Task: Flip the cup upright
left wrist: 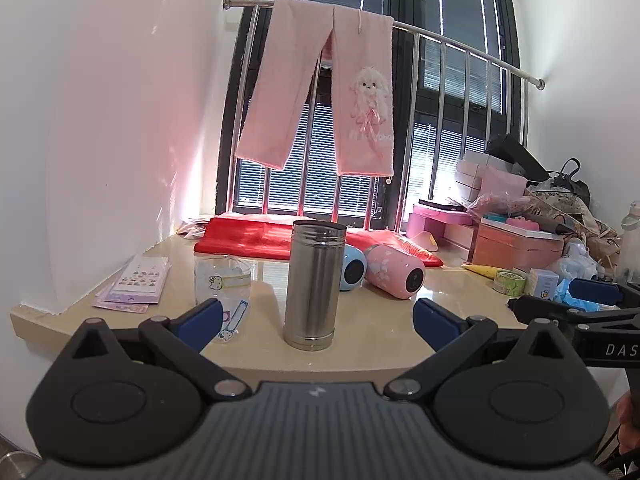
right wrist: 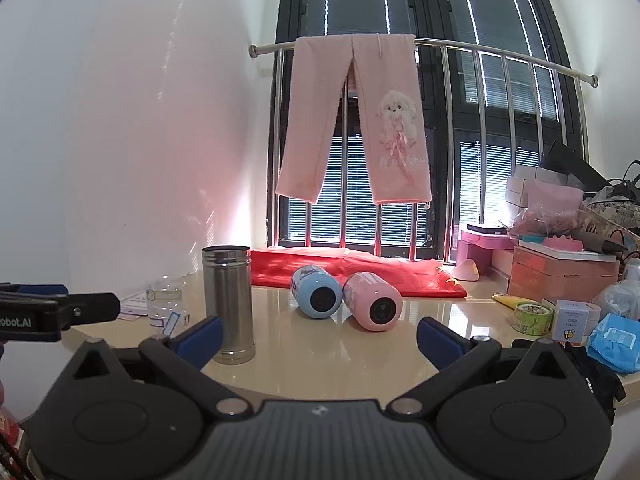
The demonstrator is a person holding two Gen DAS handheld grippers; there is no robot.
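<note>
Steel cup (left wrist: 313,284), cylindrical with a threaded rim, standing upright and mouth-up on the beige counter (left wrist: 360,344), near the front edge and centred between the fingers of the left gripper (left wrist: 318,320). Left gripper: blue-padded fingers spread wide, holding nothing, neither pad touching the cup; it is held level, facing the window. Right gripper (right wrist: 320,338): fingers likewise spread wide and holding nothing, level with the counter edge; its left pad lies just beside the steel cup (right wrist: 230,304) in the right wrist view, though contact cannot be judged. Each gripper appears at the margin of the other's view, side by side.

Behind the steel cup, a blue cup (right wrist: 314,296) and a pink cup (right wrist: 372,302) lie on their sides, close together, dark ends toward the cameras; whether these ends are open mouths or bases cannot be told. To the left, a clear plastic container (left wrist: 222,284) with cartoon stickers stands upright, contents not discernible; a sticker sheet (left wrist: 138,282) lies farther left. A red cloth (right wrist: 356,272) covers the sill beneath the window bars. Pink trousers (left wrist: 324,92) hang over the steel rail (left wrist: 460,40). At right: stacked boxes (right wrist: 560,276), a roll of tape (right wrist: 532,316), a blue packet (right wrist: 612,342).
</note>
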